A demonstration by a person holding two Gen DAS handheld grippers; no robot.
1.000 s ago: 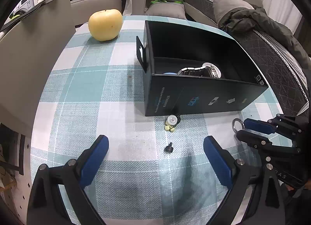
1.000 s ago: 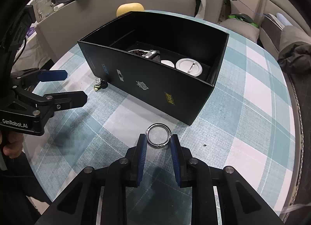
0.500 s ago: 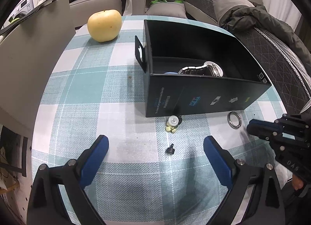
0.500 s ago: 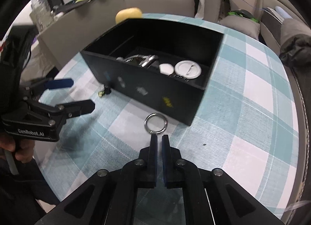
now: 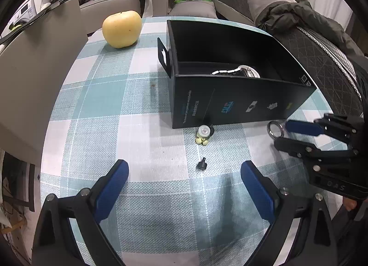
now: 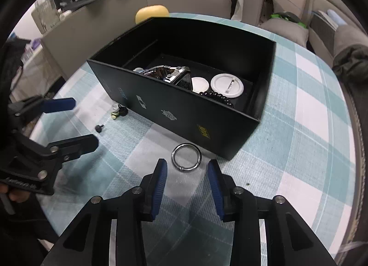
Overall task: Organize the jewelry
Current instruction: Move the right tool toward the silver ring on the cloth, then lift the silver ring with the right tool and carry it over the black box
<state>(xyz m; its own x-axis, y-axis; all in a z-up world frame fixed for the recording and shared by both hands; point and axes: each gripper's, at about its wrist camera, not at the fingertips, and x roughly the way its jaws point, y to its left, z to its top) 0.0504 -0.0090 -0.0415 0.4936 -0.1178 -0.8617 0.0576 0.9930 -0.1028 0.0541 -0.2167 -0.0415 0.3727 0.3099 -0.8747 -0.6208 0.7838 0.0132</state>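
Note:
A silver ring (image 6: pixel 186 157) lies flat on the checked cloth just in front of the black box (image 6: pixel 184 114). My right gripper (image 6: pixel 187 167) is open, its blue pads either side of the ring's near edge, not touching it. In the left wrist view the ring (image 5: pixel 275 128) sits at the right gripper's (image 5: pixel 281 134) tips. The box holds a metal watch (image 6: pixel 170 74), two white discs (image 6: pixel 226 85) and a black bead bracelet (image 6: pixel 216 97). My left gripper (image 5: pixel 184 174) is open and empty, with a small black screw (image 5: pixel 202 164) and a yellow-white charm (image 5: pixel 203 134) ahead of it.
A yellow apple (image 5: pixel 122 28) sits on the table's far left. A grey board (image 5: pixel 39 63) stands along the left edge. Sofas with clothes and a dark jacket (image 5: pixel 299 18) surround the round table.
My right gripper was shut behind the ring half a second ago; now it has opened and moved forward around it. The left gripper has stayed put.

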